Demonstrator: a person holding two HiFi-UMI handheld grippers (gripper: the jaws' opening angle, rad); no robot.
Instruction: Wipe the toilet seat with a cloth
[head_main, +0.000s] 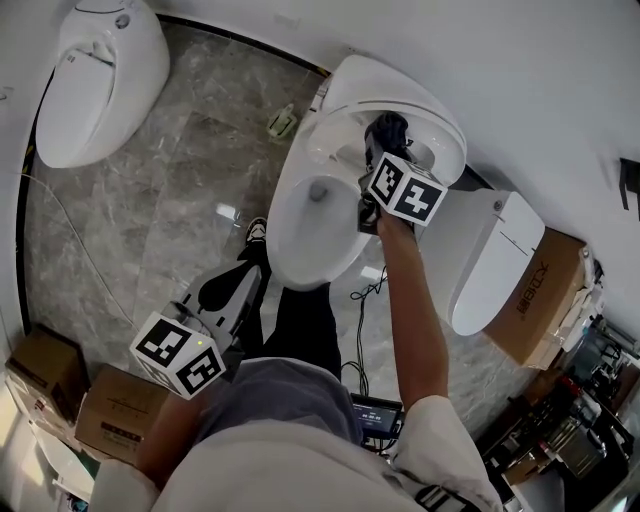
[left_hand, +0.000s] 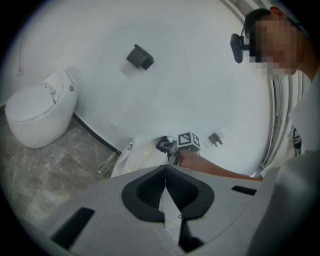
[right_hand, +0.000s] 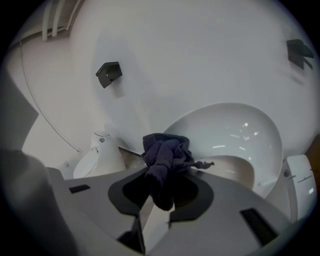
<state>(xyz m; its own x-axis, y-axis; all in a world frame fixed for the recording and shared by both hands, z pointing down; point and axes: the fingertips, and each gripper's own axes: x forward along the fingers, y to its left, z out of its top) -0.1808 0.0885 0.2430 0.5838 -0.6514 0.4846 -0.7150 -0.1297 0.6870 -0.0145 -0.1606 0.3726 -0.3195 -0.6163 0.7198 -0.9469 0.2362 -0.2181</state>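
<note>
Two grippers are in your hands, but only one has work to do. Your right gripper (right_hand: 161, 182) has its jaws closed tight on a dark blue, bunched-up soft cloth (right_hand: 165, 157), and the bunch sticks out past the tips. Your left gripper (left_hand: 165, 175) has its jaws pressed together with nothing in them. It hangs low by your side, well apart from the white, ring-shaped toilet seat (head_main: 288, 210). So your right hand is the near one. The cloth is at the back end of the seat, close to where the raised white oval lid (head_main: 420, 100) stands up. The seat lies just below and in front of the right jaws. Its long way runs from the lid toward your legs. The cloth looks to be just over the ring, but I cannot tell if it touches. The wipe will likely need to run along the ring toward you.
</note>
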